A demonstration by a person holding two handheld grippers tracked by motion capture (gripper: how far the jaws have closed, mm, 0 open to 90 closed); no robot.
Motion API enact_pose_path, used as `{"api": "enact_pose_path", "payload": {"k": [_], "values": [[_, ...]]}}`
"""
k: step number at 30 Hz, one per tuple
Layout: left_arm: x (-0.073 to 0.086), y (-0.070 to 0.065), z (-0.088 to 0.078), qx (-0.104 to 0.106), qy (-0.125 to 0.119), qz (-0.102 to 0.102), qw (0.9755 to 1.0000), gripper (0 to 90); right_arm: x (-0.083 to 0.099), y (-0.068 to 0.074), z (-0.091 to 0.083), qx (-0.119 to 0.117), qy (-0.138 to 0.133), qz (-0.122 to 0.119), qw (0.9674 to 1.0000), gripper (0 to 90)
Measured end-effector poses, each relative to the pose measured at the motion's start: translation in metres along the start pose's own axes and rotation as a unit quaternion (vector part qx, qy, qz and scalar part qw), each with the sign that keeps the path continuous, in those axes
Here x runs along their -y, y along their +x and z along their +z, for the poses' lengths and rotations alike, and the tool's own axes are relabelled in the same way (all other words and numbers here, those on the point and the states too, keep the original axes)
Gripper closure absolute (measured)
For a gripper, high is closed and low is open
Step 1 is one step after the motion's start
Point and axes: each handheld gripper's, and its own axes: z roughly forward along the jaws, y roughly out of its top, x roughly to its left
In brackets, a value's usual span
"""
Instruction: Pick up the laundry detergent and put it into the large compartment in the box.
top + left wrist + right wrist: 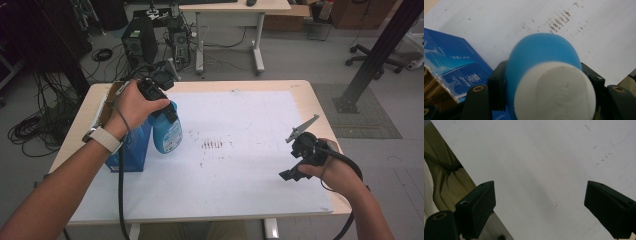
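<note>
High view, held thing: a blue plastic bottle with a pale printed label (167, 131) hangs upright from the left gripper (159, 97), long axis top to bottom, over the left part of the white sheet covering the wooden table (260, 200).
High view, neighbour: a dark blue printed cardboard box (131, 150) stands just beside the bottle on its left, close enough that I cannot tell whether they touch.
High view, target marks: a patch of brown smears (212, 144) lies on the sheet to the right of the bottle, between the two hands and nearer the left one.
High view, other hand: the right gripper (295, 167) sits low near the table's right edge, well apart from the bottle.
High view, open room: bare sheet runs from the smears to the far and right edges; the box blocks the left.
Left gripper view, grip: the jaws are clamped on either flank of the blue bottle (541, 60), just below its white rounded cap (555, 92); this is as tight as the jaws go.
Left gripper view, below: the box (454, 65) lies left, the smears (560, 21) ahead on the sheet (604, 37).
Right gripper view, state: jaws stand wide apart with nothing between them, above plain sheet (536, 157) near its edge.
</note>
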Motion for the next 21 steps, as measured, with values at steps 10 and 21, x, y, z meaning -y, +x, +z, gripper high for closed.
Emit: {"api": "enact_pose_path", "payload": {"k": [10, 21], "values": [[-0.002, -0.001, -0.013, -0.008, -0.001, -0.02, 0.9998, 37.4, -0.002, 0.001, 0.001, -0.001, 0.002, -0.002, 1.0, 10.5], [-0.008, -0.001, -0.033, -0.018, -0.01, -0.03, 0.9993, 37.4, -0.001, 0.001, 0.0, 0.0, 0.003, -0.003, 1.0, 10.5]]}}
